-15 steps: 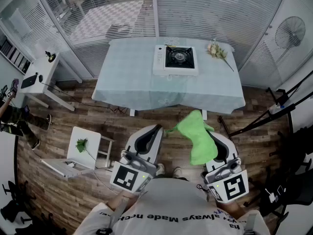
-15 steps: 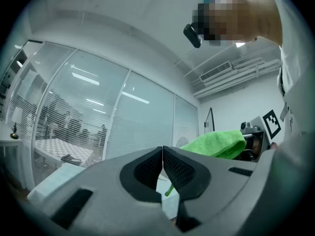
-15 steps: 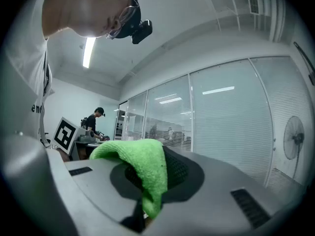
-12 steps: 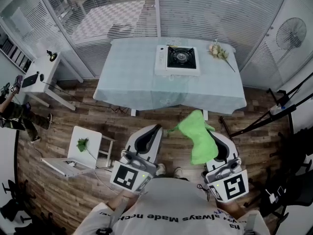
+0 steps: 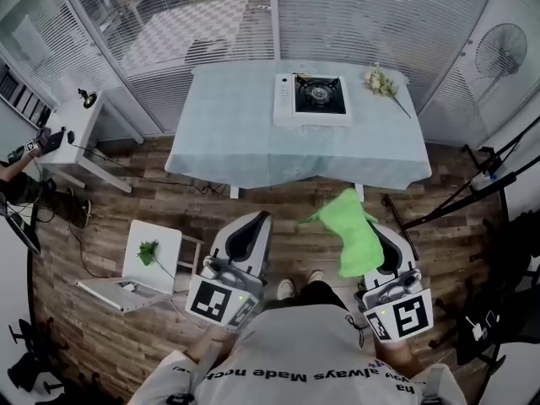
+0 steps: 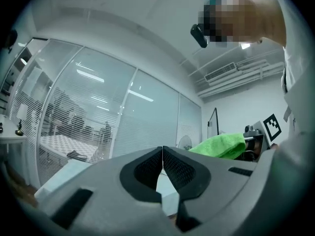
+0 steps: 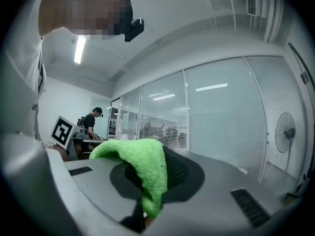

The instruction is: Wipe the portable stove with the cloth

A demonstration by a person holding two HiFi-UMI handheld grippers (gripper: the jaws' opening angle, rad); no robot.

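Note:
The portable stove [image 5: 313, 99], white with a black burner top, sits on the far right part of a table [image 5: 228, 133] covered in pale blue cloth. My right gripper [image 5: 364, 241] is shut on a bright green cloth [image 5: 353, 231], which drapes over its jaws; the green cloth [image 7: 142, 166] fills the right gripper view's middle. My left gripper [image 5: 243, 234] is shut with nothing in it, its pads [image 6: 172, 168] pressed together. Both grippers hang over the wooden floor, well short of the table. The green cloth [image 6: 219, 145] also shows at the right of the left gripper view.
A bunch of flowers [image 5: 381, 84] lies on the table right of the stove. A white side table [image 5: 72, 133] stands at the left, and a small white stool [image 5: 152, 256] with a green sprig is near my left. Tripod legs [image 5: 468, 197] and a fan [image 5: 498, 51] stand at the right.
The view has shifted: the table and stove sit slightly further right and the grippers a little lower in frame. The cloth stays held in the right gripper.

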